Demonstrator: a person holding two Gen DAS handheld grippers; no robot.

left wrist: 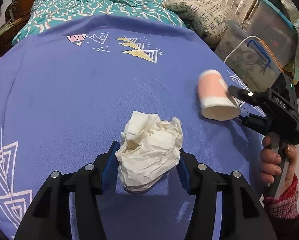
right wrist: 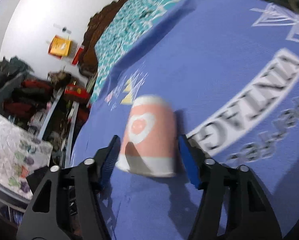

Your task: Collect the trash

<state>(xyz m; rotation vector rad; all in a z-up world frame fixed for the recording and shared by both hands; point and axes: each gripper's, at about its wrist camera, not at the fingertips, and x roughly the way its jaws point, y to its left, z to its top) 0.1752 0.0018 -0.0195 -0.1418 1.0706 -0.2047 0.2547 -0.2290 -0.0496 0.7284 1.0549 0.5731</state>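
Observation:
A crumpled white paper wad (left wrist: 149, 152) lies on the blue printed bedsheet (left wrist: 69, 92). My left gripper (left wrist: 147, 164) is around it, both blue pads touching its sides, shut on it. A pink and white paper cup (right wrist: 149, 136) lies on its side on the sheet (right wrist: 219, 92), open end toward the camera. My right gripper (right wrist: 147, 158) is open, its pads on either side of the cup with small gaps. The cup (left wrist: 215, 96) and the right gripper (left wrist: 237, 106) also show in the left wrist view at the right edge of the sheet.
A teal patterned blanket (left wrist: 93, 2) and a grey patterned pillow (left wrist: 205, 14) lie at the far end of the bed. Plastic storage boxes (left wrist: 259, 46) stand to the right of the bed. Cluttered shelves (right wrist: 29, 100) stand on the left in the right wrist view.

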